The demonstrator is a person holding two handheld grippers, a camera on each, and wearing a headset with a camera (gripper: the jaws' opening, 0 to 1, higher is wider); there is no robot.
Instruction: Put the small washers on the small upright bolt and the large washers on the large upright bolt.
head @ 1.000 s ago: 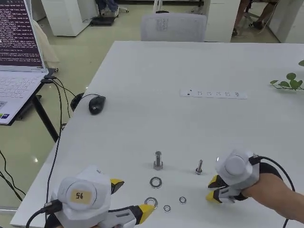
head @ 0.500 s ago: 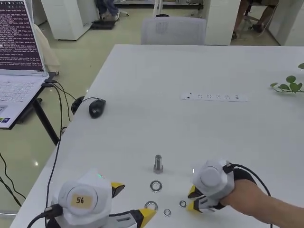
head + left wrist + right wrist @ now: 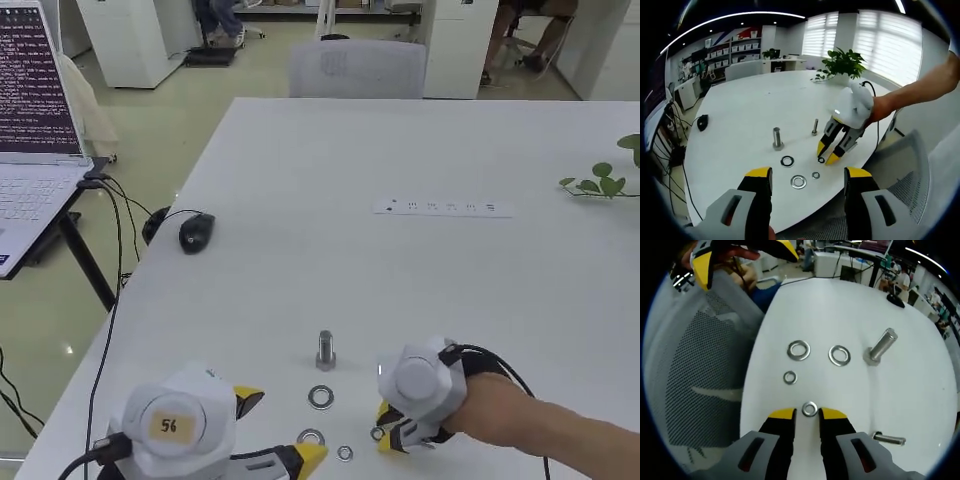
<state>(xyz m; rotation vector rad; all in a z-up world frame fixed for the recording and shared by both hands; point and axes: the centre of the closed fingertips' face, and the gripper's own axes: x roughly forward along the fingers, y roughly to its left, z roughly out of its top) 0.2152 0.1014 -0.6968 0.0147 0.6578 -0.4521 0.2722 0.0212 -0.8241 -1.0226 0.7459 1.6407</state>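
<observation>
The right gripper [image 3: 386,431] is low on the table [image 3: 400,270] at the lower middle of the head view, its fingers parted narrowly, one on each side of a small washer [image 3: 810,409]; the right gripper view shows a sliver of gap on each side, so I judge the pinch not yet made; the tips stand at table level because a thin flat ring can be caught only by its edges; the other small washer [image 3: 790,377] lies just up and left of it in that view; the two large washers [image 3: 798,350] lie side by side further up; the large bolt [image 3: 325,350] stands upright above them in the head view; the small bolt [image 3: 815,126] stands to its right in the left gripper view, close behind the right gripper, a short carry once the washer is lifted; the left gripper [image 3: 807,180] hovers at the lower left of the head view, fingers spread wide and empty, facing the washers and likely waiting its turn.
</observation>
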